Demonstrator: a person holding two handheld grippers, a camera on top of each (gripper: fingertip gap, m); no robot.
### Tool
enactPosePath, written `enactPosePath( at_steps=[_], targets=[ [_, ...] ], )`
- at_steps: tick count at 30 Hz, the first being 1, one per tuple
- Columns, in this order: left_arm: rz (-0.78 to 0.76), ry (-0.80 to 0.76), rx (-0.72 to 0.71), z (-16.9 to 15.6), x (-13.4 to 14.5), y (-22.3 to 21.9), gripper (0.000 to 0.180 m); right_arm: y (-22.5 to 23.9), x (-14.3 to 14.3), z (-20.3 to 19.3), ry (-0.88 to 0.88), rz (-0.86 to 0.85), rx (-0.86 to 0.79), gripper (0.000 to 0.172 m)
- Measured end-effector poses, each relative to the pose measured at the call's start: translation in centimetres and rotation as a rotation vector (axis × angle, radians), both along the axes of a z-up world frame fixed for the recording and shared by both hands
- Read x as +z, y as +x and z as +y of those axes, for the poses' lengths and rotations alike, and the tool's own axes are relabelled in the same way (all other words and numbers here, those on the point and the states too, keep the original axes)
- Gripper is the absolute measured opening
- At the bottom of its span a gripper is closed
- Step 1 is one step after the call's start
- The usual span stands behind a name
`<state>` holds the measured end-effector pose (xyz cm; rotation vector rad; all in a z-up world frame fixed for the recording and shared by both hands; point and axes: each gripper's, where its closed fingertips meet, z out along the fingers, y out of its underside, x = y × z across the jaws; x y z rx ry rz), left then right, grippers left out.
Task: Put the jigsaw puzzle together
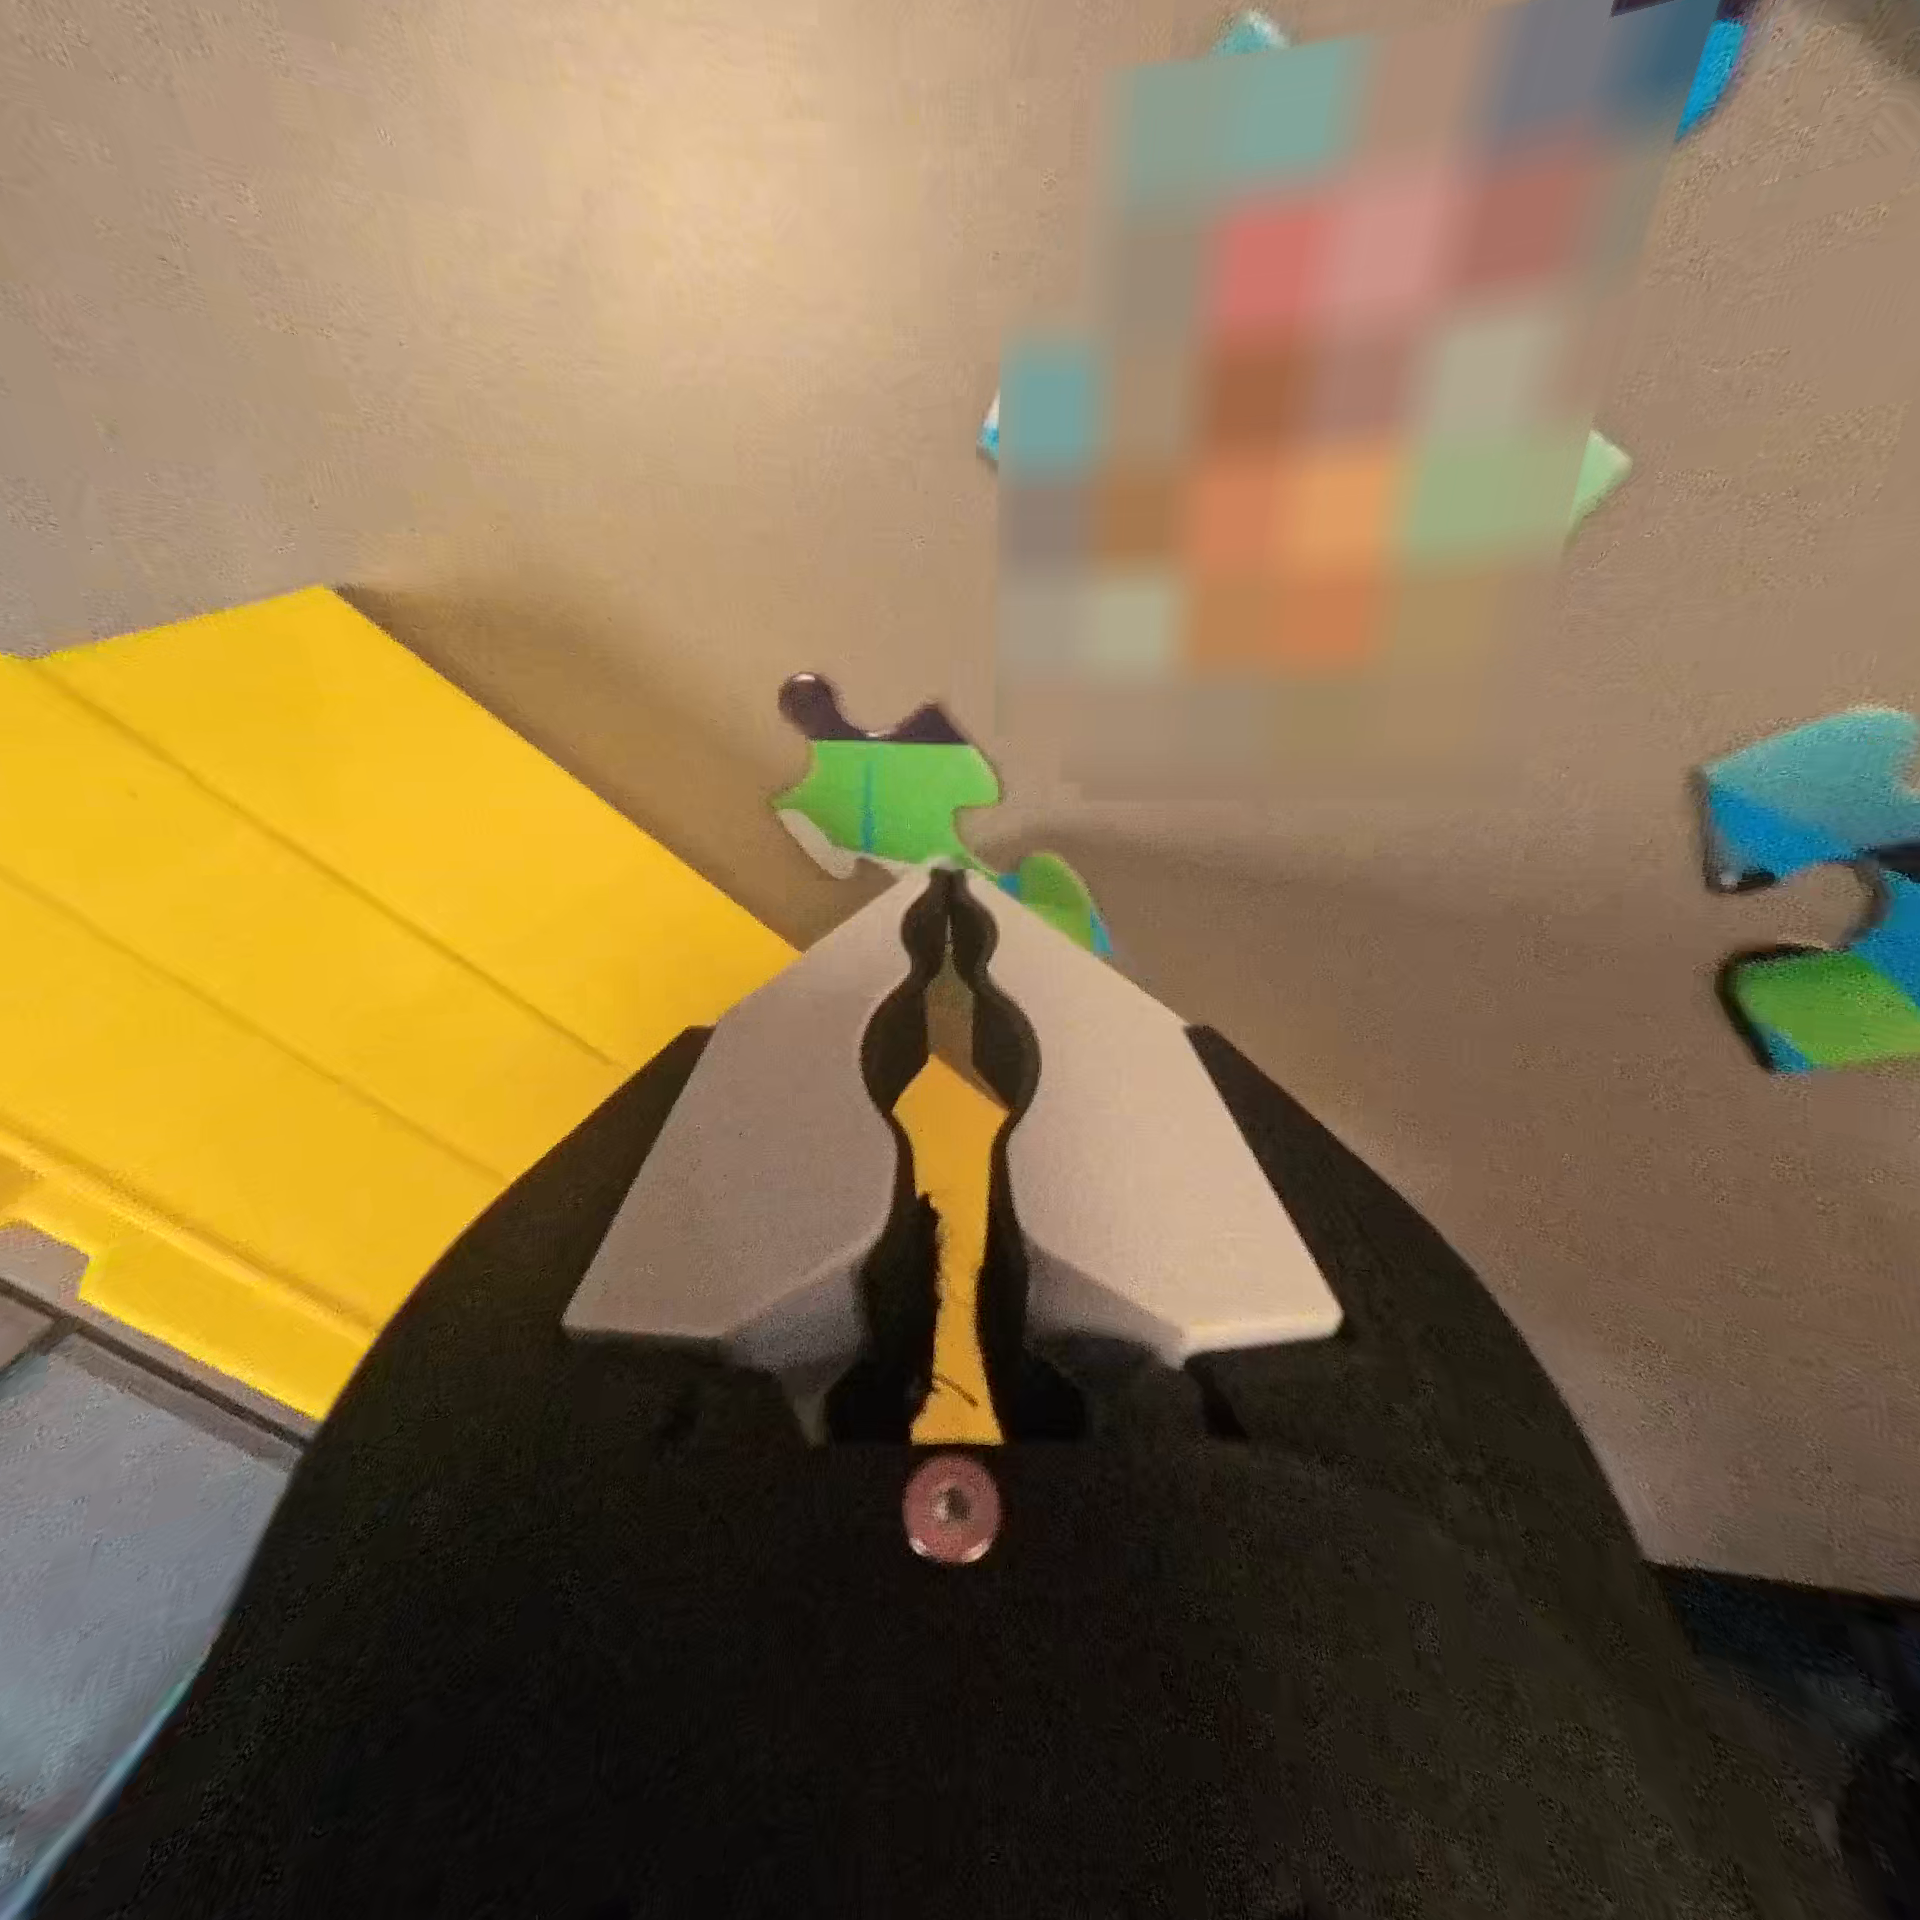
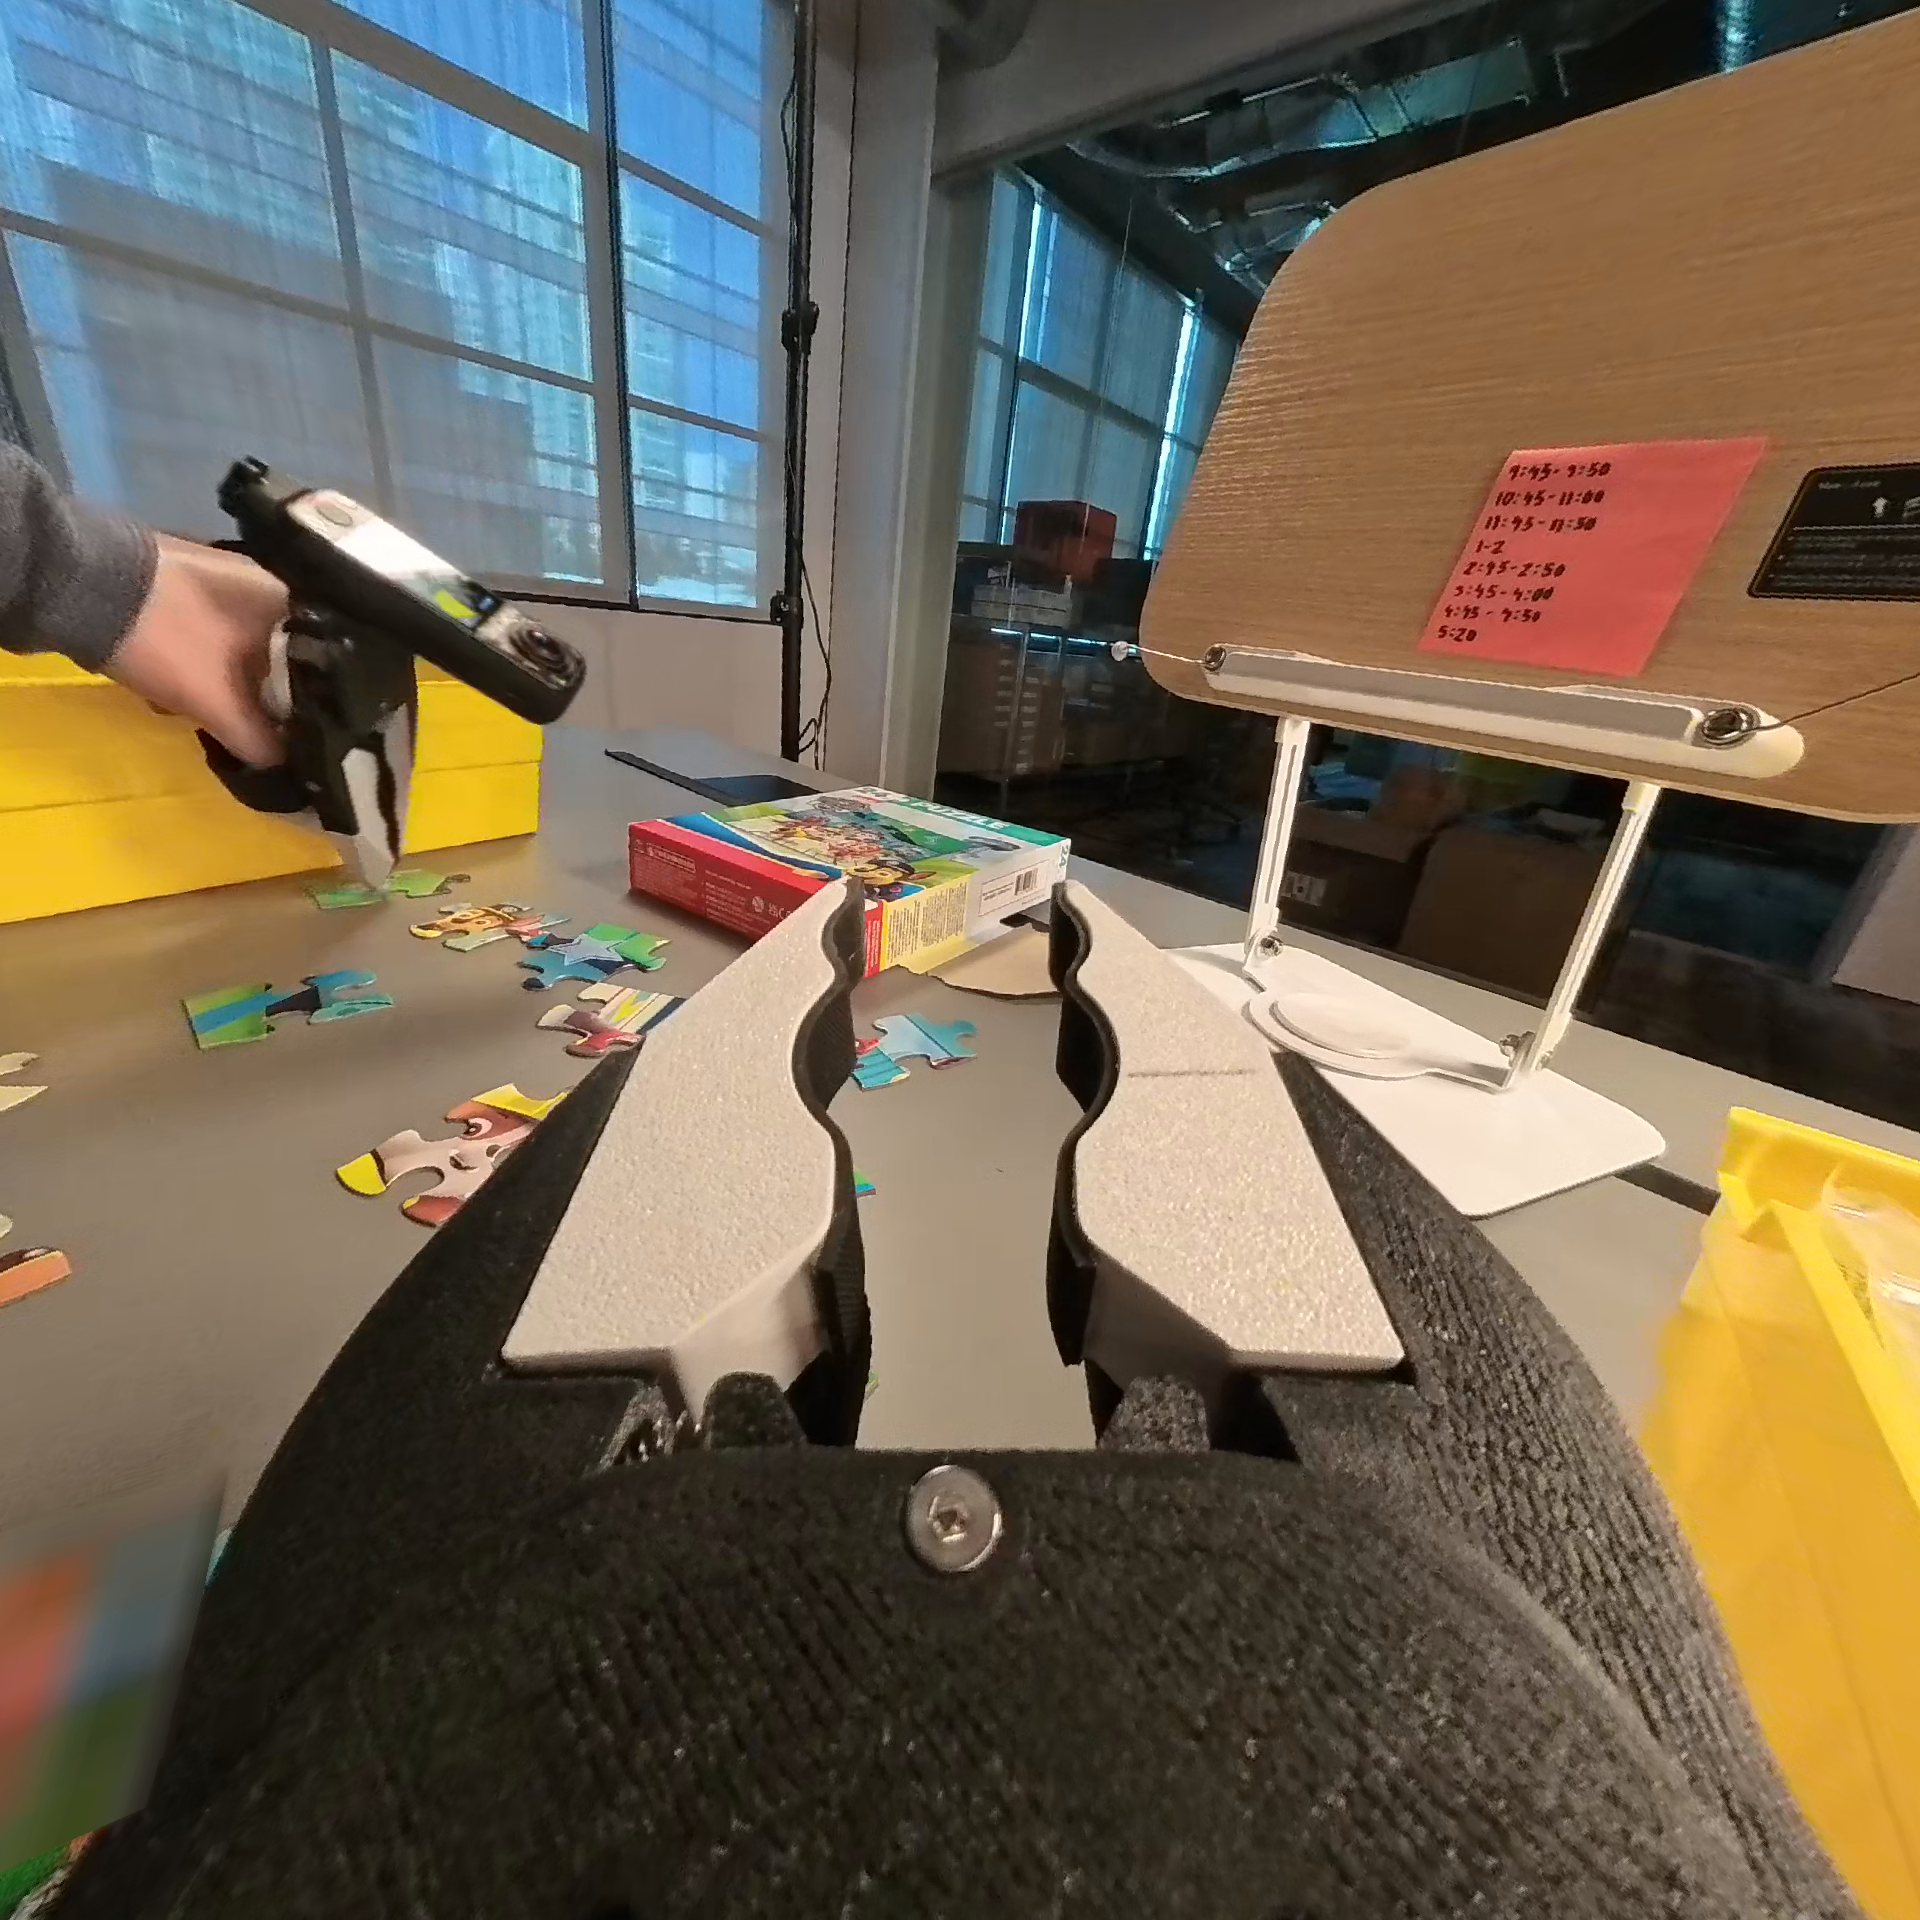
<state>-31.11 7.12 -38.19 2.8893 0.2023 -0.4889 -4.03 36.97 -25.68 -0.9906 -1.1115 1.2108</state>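
A green jigsaw piece with a dark top edge lies flat on the grey table, next to a yellow bin. My left gripper is shut, and its tips rest on the near edge of that piece. The right wrist view shows the same: the left gripper points down onto the green piece. My right gripper is open and empty, held above the table. Several loose pieces lie ahead of it, such as a blue-green one and a star one.
The puzzle box lies behind the pieces. A wooden board on a white stand is at the right, with a yellow bin nearer. Another yellow bin is at the far left. A blue-green piece lies right of the left gripper.
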Motion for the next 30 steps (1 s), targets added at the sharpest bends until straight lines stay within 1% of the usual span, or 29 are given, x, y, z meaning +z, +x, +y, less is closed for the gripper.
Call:
enactPosePath(
  at_steps=[4, 6, 10, 13, 14, 15, 16, 17, 18, 20, 21, 22, 24, 26, 30],
  targets=[
    [-0.076, 0.036, -0.101, 0.5, -0.1, 2.8, 0.0, -0.1, -0.1, -0.1, -0.001, -0.005, 0.004, 0.034],
    [-0.161, 0.063, -0.12, 0.7, -0.1, 4.5, 0.0, -0.1, -0.1, -0.1, 0.0, -0.008, 0.007, 0.033],
    [-0.319, 0.132, -0.068, 1.1, -0.1, 6.8, 0.0, -0.1, -0.2, -0.1, -0.003, -0.01, 0.009, 0.033],
    [-0.555, 0.161, -0.003, 1.1, 0.1, 10.4, 0.0, -0.1, -0.2, -0.1, -0.008, -0.012, 0.012, 0.032],
    [-0.597, 0.167, 0.016, 1.0, 0.2, 11.0, 0.0, -0.2, -0.2, -0.2, -0.009, -0.013, 0.014, 0.032],
    [-0.582, 0.194, 0.013, 1.3, 0.2, 10.8, 0.0, -0.2, -0.2, -0.2, -0.01, -0.013, 0.015, 0.033],
    [-0.526, 0.234, -0.017, 1.8, 0.3, 9.9, 0.0, -0.2, -0.2, -0.1, -0.011, -0.013, 0.016, 0.032],
    [-0.478, 0.264, -0.079, 2.2, 0.6, 9.1, 0.007, -0.2, -0.2, -0.1, -0.013, -0.013, 0.016, 0.032],
    [-0.443, 0.277, -0.176, 2.4, 0.9, 8.8, 0.025, -0.2, -0.3, -0.1, -0.014, -0.014, 0.017, 0.032],
    [-0.346, 0.252, -0.38, 2.3, 1.3, 8.3, 0.08, -0.2, -0.3, -0.1, -0.018, -0.016, 0.019, 0.032],
    [-0.288, 0.221, -0.461, 2.2, 1.4, 7.8, 0.088, -0.2, -0.3, -0.1, -0.019, -0.017, 0.02, 0.032],
    [-0.261, 0.184, -0.528, 2.0, 1.4, 7.6, 0.088, -0.3, -0.3, -0.1, -0.019, -0.017, 0.021, 0.032],
    [-0.313, 0.123, -0.604, 1.4, 1.2, 8.1, 0.085, -0.3, -0.3, -0.2, -0.019, -0.018, 0.021, 0.032],
    [-0.372, 0.076, -0.594, 0.9, 0.9, 8.2, 0.08, -0.2, -0.3, -0.2, -0.018, -0.019, 0.021, 0.032],
    [-0.419, 0.026, -0.594, 0.5, 0.5, 7.6, 0.07, -0.2, -0.4, -0.1, -0.021, -0.02, 0.021, 0.032]
  ],
)
